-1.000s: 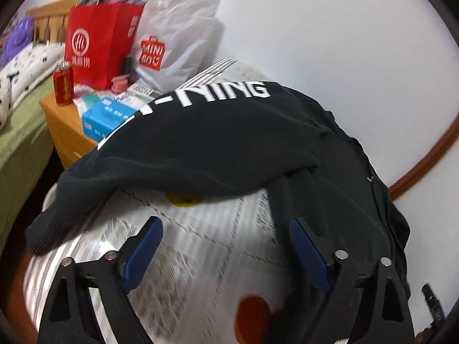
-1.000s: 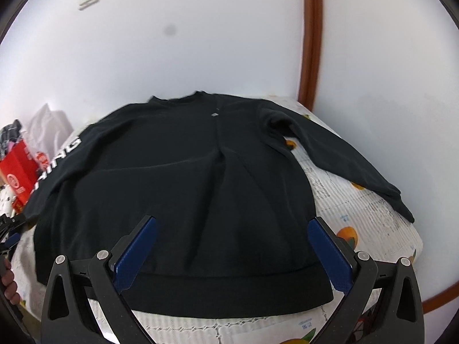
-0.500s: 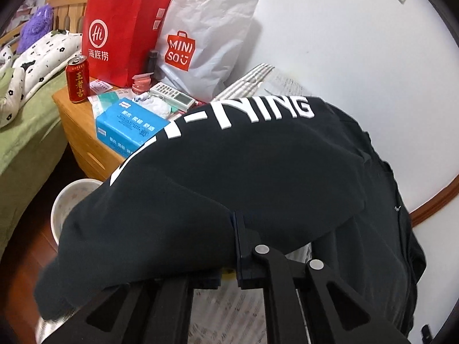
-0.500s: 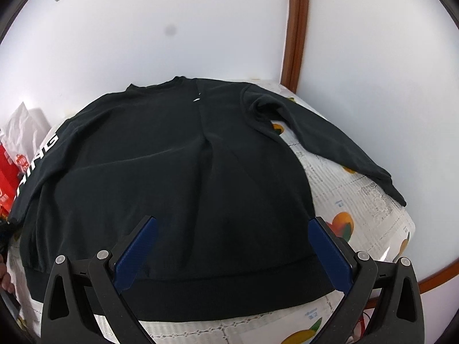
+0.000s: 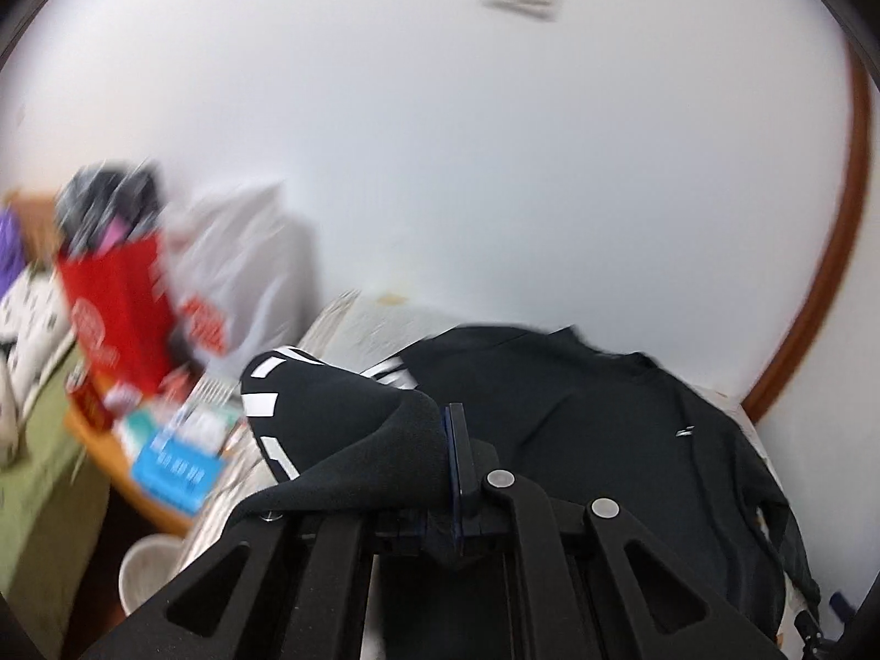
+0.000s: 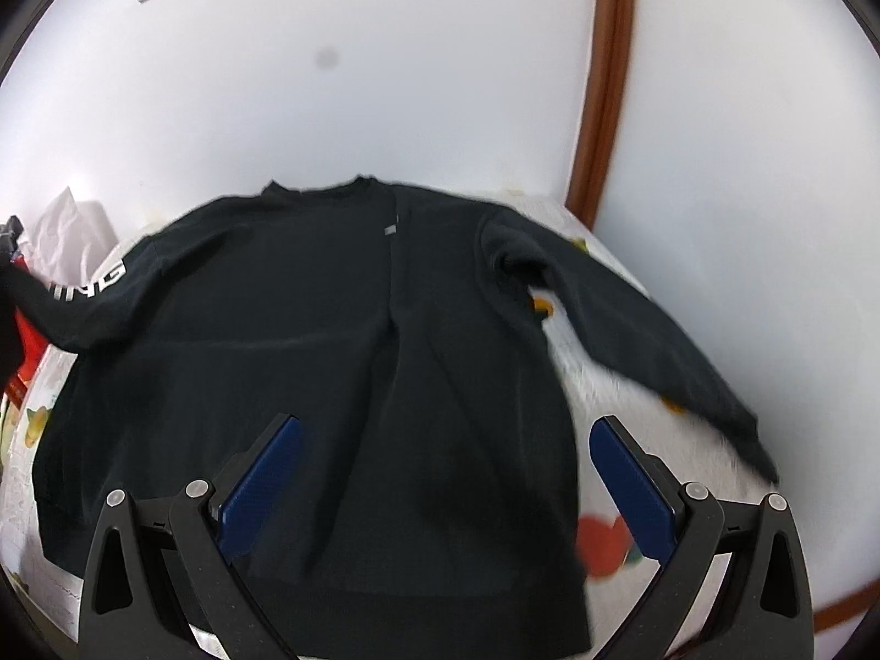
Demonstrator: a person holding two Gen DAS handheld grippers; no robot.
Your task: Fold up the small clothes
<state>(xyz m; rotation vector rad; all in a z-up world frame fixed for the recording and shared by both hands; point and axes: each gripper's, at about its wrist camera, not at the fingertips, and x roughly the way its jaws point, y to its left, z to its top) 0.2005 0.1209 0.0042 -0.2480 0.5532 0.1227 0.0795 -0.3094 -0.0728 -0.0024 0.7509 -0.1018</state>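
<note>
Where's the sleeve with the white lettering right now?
In the left wrist view, the lettered sleeve is pinched in the left gripper, lifted beside the sweatshirt body.

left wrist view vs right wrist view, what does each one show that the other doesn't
Only the left wrist view shows the left gripper, jaws shut on the black lettered sleeve cuff, plus a blurred red paper bag and blue tissue pack.

Only the right wrist view shows the right gripper, jaws open, over the hem, and the plain right sleeve lying flat.

Both show the black long-sleeved sweatshirt on the fruit-print sheet.
</note>
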